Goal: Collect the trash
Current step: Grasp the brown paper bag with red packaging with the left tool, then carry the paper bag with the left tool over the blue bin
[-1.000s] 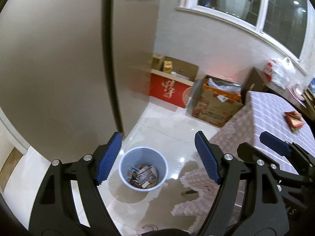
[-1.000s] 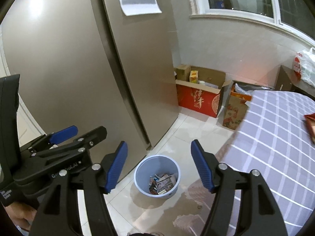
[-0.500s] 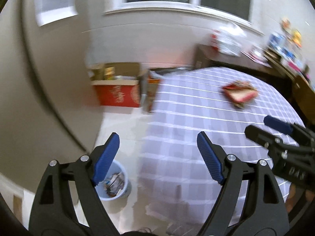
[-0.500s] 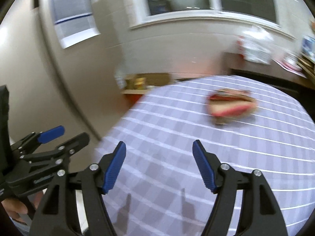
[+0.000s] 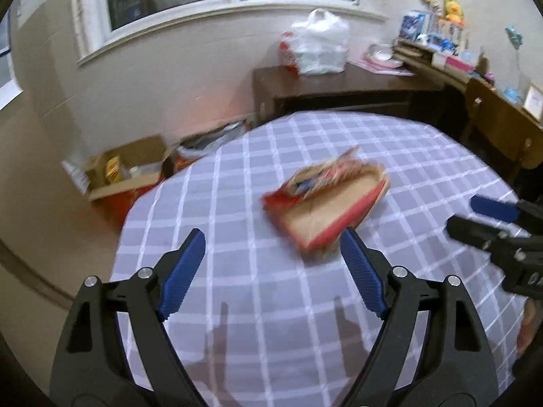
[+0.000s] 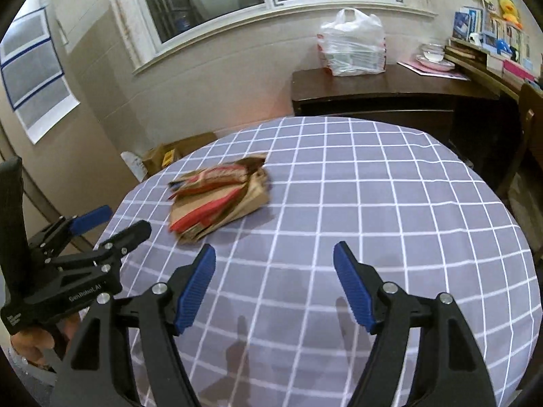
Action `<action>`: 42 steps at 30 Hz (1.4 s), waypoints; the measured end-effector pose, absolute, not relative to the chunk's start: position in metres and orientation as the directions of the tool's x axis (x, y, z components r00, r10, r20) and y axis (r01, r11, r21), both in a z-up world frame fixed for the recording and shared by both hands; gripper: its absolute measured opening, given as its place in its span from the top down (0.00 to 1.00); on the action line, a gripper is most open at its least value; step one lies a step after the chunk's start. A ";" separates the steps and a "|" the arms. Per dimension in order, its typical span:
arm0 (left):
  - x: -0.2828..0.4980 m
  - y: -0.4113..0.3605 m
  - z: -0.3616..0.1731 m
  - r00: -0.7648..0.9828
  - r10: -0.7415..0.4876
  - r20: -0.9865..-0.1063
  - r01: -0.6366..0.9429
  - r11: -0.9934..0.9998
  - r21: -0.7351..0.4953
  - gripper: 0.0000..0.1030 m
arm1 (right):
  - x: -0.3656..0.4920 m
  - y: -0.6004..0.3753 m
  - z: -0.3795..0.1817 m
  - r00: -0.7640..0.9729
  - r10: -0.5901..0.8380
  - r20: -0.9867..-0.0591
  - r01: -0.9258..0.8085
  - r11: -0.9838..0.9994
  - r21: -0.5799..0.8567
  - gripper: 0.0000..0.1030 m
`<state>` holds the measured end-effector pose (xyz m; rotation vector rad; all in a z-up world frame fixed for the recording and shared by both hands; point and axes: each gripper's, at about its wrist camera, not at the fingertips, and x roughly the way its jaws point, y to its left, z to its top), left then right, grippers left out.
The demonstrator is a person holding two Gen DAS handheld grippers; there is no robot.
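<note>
A flattened red and brown cardboard box with scraps on it (image 5: 325, 200) lies on the round table with a purple checked cloth (image 5: 258, 291); it also shows in the right wrist view (image 6: 217, 196). My left gripper (image 5: 271, 251) is open and empty, just short of the box and above the cloth. My right gripper (image 6: 273, 261) is open and empty over the cloth, to the right of the box. The left gripper also shows in the right wrist view (image 6: 101, 230), and the right gripper in the left wrist view (image 5: 482, 217).
A dark wooden sideboard (image 6: 373, 91) with a white plastic bag (image 6: 353, 47) stands behind the table. Cardboard boxes (image 5: 125, 169) sit on the floor at the left. Shelves with small items (image 5: 441, 44) line the right wall. A wooden chair (image 6: 529, 129) is at the right.
Both views have swung from the blue bin on the floor by the fridge to the table. The box is now close in front of both grippers. Both stayed open.
</note>
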<state>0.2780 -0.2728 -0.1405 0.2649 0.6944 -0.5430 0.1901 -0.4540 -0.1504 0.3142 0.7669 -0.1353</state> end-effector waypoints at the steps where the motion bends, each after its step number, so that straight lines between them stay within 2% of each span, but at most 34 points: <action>1: 0.282 -0.277 -0.139 0.645 -0.396 -0.654 0.560 0.827 0.051 0.22 | 0.194 -0.460 -0.153 0.715 0.002 -0.699 0.236 0.941 0.244 0.30; 7: 0.311 -0.302 -0.154 0.602 -0.410 -0.686 0.604 0.795 0.055 0.22 | 0.210 -0.477 -0.160 0.713 0.027 -0.700 0.241 0.929 0.282 0.29; 12: 0.330 -0.318 -0.165 0.516 -0.489 -0.703 0.666 0.745 -0.030 0.23 | 0.217 -0.479 -0.167 0.710 0.052 -0.702 0.231 0.925 0.302 0.29; 13: 0.334 -0.320 -0.168 0.501 -0.493 -0.711 0.672 0.740 -0.039 0.28 | 0.217 -0.479 -0.168 0.708 0.055 -0.704 0.231 0.924 0.304 0.29; 14: 0.336 -0.319 -0.169 0.497 -0.505 -0.706 0.673 0.738 -0.054 0.42 | 0.218 -0.479 -0.169 0.708 0.058 -0.704 0.229 0.924 0.307 0.29; 16: 0.342 -0.313 -0.166 0.449 -0.544 -0.708 0.663 0.735 -0.144 0.54 | 0.218 -0.478 -0.169 0.708 0.059 -0.704 0.230 0.923 0.309 0.29; 17: 0.342 -0.311 -0.166 0.439 -0.554 -0.707 0.662 0.732 -0.162 0.66 | 0.218 -0.478 -0.169 0.708 0.059 -0.704 0.230 0.923 0.309 0.29; 19: 0.336 -0.303 -0.163 0.465 -0.539 -0.702 0.646 0.749 -0.147 0.78 | 0.218 -0.479 -0.169 0.706 0.065 -0.705 0.230 0.921 0.315 0.29; 27: 0.307 -0.247 -0.151 0.538 -0.521 -0.663 0.527 0.821 -0.217 0.80 | 0.210 -0.458 -0.160 0.710 0.083 -0.699 0.199 0.929 0.312 0.29; 30: 0.291 -0.226 -0.148 0.526 -0.553 -0.646 0.517 0.811 -0.273 0.80 | 0.206 -0.440 -0.156 0.711 0.106 -0.695 0.175 0.931 0.320 0.29; 38: 0.237 -0.173 -0.142 0.521 -0.608 -0.599 0.522 0.783 -0.339 0.80 | 0.194 -0.382 -0.139 0.725 0.358 -0.588 0.019 0.843 0.538 0.29; 42: 0.215 -0.136 -0.134 0.544 -0.623 -0.563 0.516 0.777 -0.361 0.80 | 0.193 -0.344 -0.133 0.697 0.422 -0.580 -0.030 0.825 0.564 0.29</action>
